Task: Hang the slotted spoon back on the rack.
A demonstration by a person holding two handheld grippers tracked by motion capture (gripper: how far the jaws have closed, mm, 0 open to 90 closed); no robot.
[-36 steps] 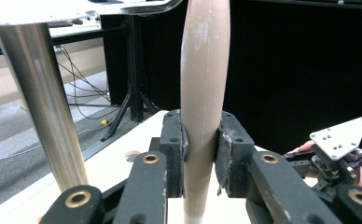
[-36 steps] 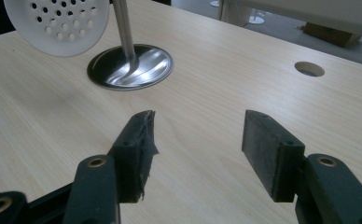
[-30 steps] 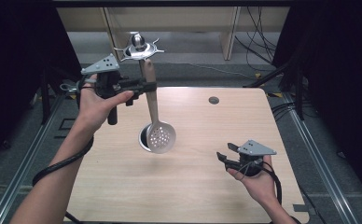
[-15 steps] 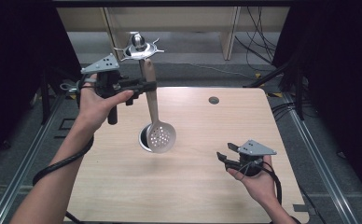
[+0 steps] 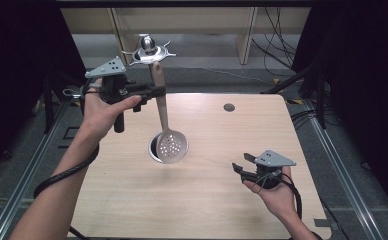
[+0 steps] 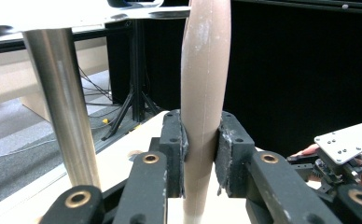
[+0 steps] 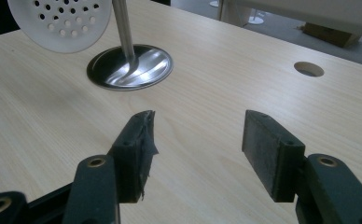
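The left claw (image 5: 154, 91) was pinching the tan handle of a slotted spoon (image 5: 166, 131), its pads (image 6: 228, 144) pressed against both sides of the handle in the left gripper view. The spoon hung upright at the far left of the bench (image 5: 222, 210), handle up beside the top of a metal rack (image 5: 148, 48) with curved hooks, and perforated bowl down, hovering above the rack's round steel base (image 7: 137, 67) set in the bench. The rack's pole (image 6: 65, 109) stood just beside the handle, apart from it.

The right claw (image 5: 242, 169) rested low at the near right of the bench, well apart from the spoon, its jaws spread with nothing between them.

The likely risk was the handle slipping: it was smooth and rounded, gripped at one narrow band, so a tilt or a knock against the pole or a hook could swing the bowl and twist the spoon out of the pads. If hanging on a hook was intended, missing it and then letting go would drop the spoon onto the base.

No container stood on the bench. A small round hole (image 5: 229, 107) lay at the far right; what was in it could not be made out.
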